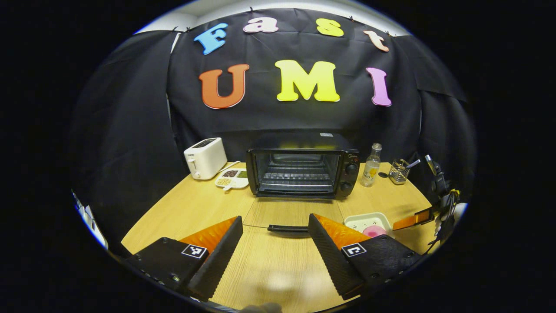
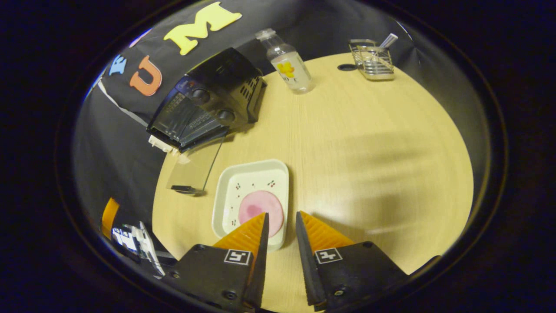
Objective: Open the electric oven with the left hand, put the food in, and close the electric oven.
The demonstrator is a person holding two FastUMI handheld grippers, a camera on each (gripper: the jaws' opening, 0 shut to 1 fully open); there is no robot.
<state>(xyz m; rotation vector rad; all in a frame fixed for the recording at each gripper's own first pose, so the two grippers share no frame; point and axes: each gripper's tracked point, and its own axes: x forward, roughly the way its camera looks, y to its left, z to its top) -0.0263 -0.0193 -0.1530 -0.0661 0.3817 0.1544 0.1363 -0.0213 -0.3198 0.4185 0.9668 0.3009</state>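
Two grippers over the desk (image 1: 269,265): left gripper (image 1: 274,228) jaws wide apart and empty, right gripper (image 2: 281,224) jaws narrowly apart above one pink food (image 2: 260,208) on one white tray (image 2: 230,184). Beyond, one oven (image 1: 302,170), door (image 1: 293,212) lying open flat. Farther off, one toaster (image 1: 205,158), one snack plate (image 1: 232,178), one bottle (image 1: 372,165), one wire basket (image 1: 398,171).

Oven mouth (image 1: 297,170) stands unblocked; lowered door (image 1: 292,213) fronts it.

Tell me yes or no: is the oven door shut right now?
No: in the left gripper view the oven door lies folded down flat on the table, leaving the rack inside exposed.
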